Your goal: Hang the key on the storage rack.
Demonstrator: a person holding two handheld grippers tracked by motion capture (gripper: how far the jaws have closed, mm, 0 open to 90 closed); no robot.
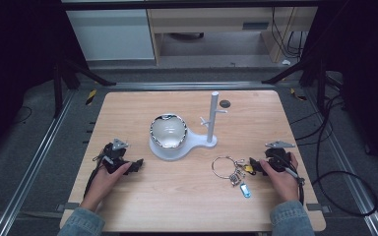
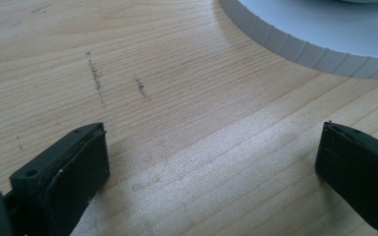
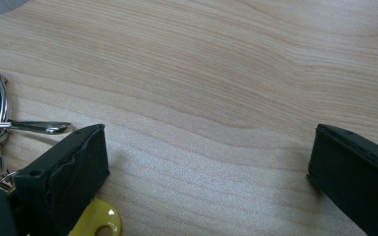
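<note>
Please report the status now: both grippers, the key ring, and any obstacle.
Left gripper open, empty, on the table near the white stand base. Right gripper open, empty, beside the key ring. Keys lie flat. Nothing between.

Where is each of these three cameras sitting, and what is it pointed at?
High view: above the person's side, looking down on the table, both hands and sleeves.
Left gripper view: on the left gripper, open jaws, facing the white stand base.
Right gripper view: on the right gripper, open jaws beside the key ring.
Shared: key ring, high view too.
</note>
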